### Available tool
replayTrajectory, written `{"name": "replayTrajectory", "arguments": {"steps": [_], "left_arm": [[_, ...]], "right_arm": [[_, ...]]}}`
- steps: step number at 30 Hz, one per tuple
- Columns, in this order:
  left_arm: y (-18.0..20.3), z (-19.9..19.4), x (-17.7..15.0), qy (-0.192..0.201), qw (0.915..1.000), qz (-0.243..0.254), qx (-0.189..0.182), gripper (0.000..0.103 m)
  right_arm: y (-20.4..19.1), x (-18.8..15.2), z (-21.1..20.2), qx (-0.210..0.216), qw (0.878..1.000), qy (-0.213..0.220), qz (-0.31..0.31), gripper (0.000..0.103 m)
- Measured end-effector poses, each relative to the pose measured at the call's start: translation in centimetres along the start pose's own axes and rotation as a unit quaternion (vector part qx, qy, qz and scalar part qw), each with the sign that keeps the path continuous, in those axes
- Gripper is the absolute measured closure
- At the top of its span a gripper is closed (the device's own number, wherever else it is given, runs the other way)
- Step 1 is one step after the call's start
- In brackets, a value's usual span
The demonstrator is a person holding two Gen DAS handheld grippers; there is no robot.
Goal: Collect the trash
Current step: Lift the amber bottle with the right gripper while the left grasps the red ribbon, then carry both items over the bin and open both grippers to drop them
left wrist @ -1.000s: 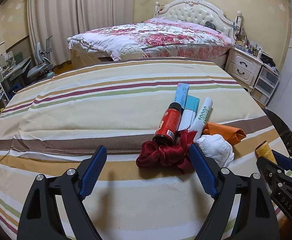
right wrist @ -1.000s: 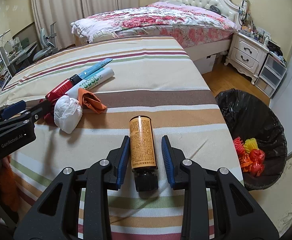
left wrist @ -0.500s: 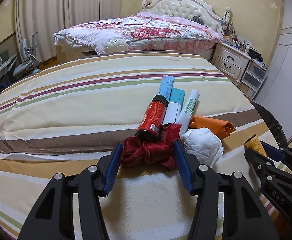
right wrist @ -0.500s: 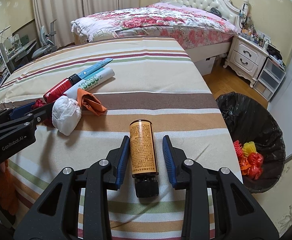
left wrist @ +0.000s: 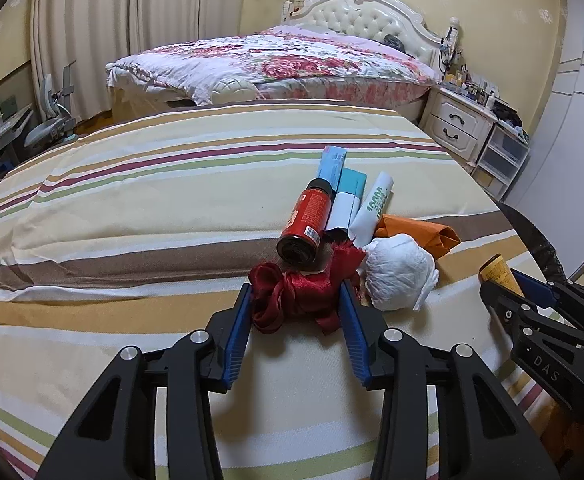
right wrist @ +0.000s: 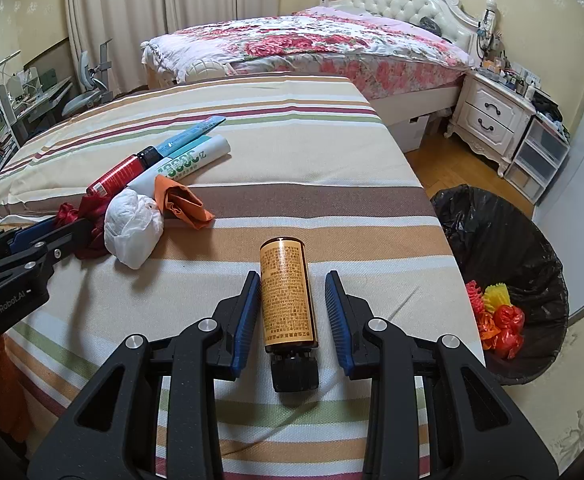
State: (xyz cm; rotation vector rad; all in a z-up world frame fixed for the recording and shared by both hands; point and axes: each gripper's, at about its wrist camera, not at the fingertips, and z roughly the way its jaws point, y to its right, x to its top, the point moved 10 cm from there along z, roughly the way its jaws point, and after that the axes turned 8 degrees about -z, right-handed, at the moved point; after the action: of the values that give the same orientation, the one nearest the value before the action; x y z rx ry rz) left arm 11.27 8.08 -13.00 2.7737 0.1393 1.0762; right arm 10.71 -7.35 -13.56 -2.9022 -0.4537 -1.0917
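Observation:
My left gripper (left wrist: 297,300) is shut on a crumpled red ribbon (left wrist: 304,292) lying on the striped cloth. Just beyond lie a red bottle (left wrist: 306,220), teal boxes (left wrist: 346,196), a white tube (left wrist: 376,208), an orange paper wad (left wrist: 424,230) and a white crumpled bag (left wrist: 398,276). My right gripper (right wrist: 294,290) is open around an amber bottle (right wrist: 288,292) lying on the cloth, black cap toward me; the left pad is close to it and the right pad stands apart. The pile also shows in the right wrist view, with the white bag (right wrist: 132,226) nearest.
A bin lined with a black bag (right wrist: 504,264) stands on the floor off the table's right edge, holding red and yellow trash (right wrist: 496,316). A bed (left wrist: 276,64) and white nightstand (left wrist: 460,124) lie beyond the table. A desk and chair (left wrist: 48,120) are at far left.
My left gripper has moved forward and closed from wide open onto the red ribbon. My right gripper has opened slightly around the amber bottle.

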Motion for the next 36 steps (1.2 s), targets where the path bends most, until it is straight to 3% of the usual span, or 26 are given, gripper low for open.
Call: {"name": "replayTrajectory", "arguments": {"steps": [9,11,22,29,36], "left_arm": [[-1.1,-0.7,-0.3,0.001,0.9999,-0.010,0.005,0.061],[-1.2,-0.8,-0.4,0.002,0.9999,-0.013,0.005,0.062],[-0.6,-3.2,0.4,0.026,0.9995,-0.018,-0.011,0.064],[2.9,-4.6,1.8,0.045,0.9982,-0.002,-0.040,0.064],[8.7,-4.3,3.3,0.054,0.9950,0.034,-0.077,0.064]], "right_arm": [[0.1,0.0,-0.3,-0.006,1.000,0.001,-0.004,0.073],[0.0,0.0,-0.4,-0.006,1.000,0.001,-0.005,0.080],[1.4,-0.1,-1.6,0.001,1.000,0.015,0.022,0.080],[4.7,0.3,-3.4,-0.022,0.998,0.033,0.046,0.080],[11.2,0.0,-4.9,-0.076,0.992,0.046,0.087,0.080]]}}
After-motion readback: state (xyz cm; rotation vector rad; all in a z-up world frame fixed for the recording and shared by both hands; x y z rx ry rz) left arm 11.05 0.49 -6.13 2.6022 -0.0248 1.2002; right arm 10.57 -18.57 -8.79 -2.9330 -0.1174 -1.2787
